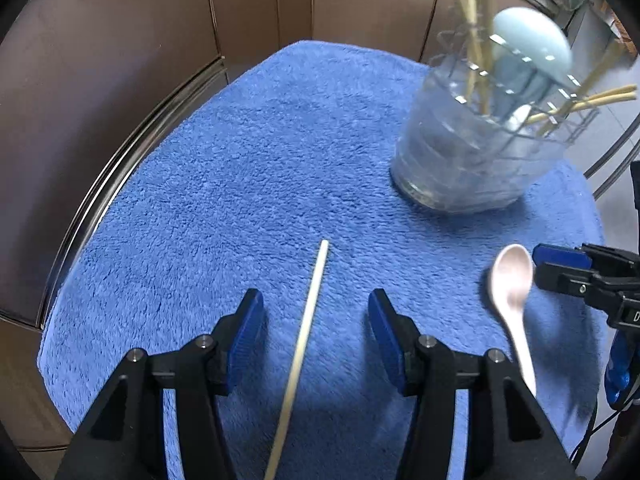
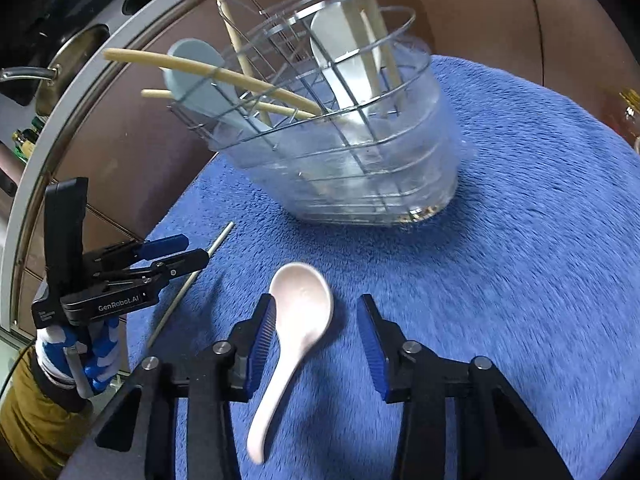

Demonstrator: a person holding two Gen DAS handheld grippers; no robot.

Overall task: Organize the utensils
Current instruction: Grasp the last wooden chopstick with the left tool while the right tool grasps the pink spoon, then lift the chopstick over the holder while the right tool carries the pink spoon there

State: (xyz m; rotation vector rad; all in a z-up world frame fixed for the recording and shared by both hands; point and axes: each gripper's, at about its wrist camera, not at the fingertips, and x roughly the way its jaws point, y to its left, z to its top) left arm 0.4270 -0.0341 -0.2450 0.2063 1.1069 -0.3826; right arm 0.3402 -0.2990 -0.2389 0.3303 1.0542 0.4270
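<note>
Step in hand, as judged: pickup of the last two loose utensils for transfer to the holder point(image 1: 472, 160). The left gripper point(image 1: 316, 332) stands released, jaws wide apart, straddling a single pale chopstick point(image 1: 304, 344) that lies flat on the blue towel point(image 1: 240, 168) and runs lengthwise between the pads without touching either. The right gripper point(image 2: 316, 332) is likewise released, jaws spread on either side of a white spoon point(image 2: 300, 320); the bowl lies just ahead of the fingertips, the handle trails back between the jaws. Neither utensil is grasped. The spoon looks smooth and glazed, likely slippery; the chopstick is thin and lies low in the pile of the towel. The next move calls for each gripper to settle low and clench squarely across its item, then lift it and carry it to the holder. The holder, a clear tub with a wire grid insert, stands well beyond both grippers and already contains several chopsticks and spoons.
</note>
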